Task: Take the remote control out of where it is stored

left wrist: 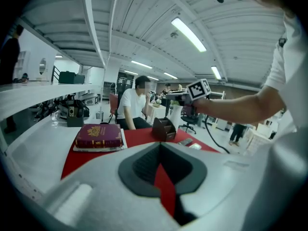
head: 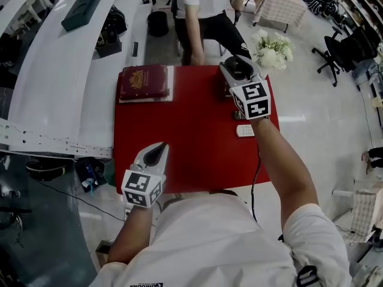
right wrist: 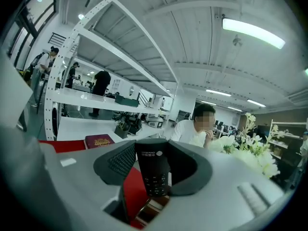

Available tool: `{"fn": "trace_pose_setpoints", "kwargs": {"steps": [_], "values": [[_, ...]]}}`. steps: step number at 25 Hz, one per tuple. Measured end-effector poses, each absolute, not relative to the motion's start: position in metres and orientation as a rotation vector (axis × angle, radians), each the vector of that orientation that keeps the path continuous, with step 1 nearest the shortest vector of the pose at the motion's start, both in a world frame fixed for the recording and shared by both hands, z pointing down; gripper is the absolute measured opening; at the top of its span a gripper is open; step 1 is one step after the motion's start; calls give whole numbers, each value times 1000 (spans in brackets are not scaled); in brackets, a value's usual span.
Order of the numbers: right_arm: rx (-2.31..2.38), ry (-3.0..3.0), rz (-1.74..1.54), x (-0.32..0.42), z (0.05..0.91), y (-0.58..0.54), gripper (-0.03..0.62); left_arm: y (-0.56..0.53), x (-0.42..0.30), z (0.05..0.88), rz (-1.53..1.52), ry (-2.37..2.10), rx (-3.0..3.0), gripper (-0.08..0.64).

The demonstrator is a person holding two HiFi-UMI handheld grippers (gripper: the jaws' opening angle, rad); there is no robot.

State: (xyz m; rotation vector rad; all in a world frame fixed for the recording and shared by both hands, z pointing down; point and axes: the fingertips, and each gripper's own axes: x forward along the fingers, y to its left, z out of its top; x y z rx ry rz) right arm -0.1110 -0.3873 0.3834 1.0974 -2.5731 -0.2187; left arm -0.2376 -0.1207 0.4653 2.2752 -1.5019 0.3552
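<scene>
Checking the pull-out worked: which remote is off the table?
The black remote clamped in the right gripper's jaws, held above the red table; the white remote and dark remote lie flat on it.

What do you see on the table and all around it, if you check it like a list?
Surface: red table, mostly bare.
Job's things: black remote control upright in the right gripper, brown holder beneath it.
Clutter: maroon book; white remote and dark remote lying flat.
Grippers: right gripper shut on the remote control; left gripper jaws together, empty.
Cables: black cable along the right arm.
Surroundings: seated person, white flowers, white shelf.
</scene>
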Motion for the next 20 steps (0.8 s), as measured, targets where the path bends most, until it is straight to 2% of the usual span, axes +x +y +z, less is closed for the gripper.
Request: {"fn": "trace_pose_setpoints", "kwargs": {"steps": [20], "values": [[1200, -2470, -103, -56, 428, -231, 210, -84, -229, 456, 401, -1312, 2459, 2]]}}
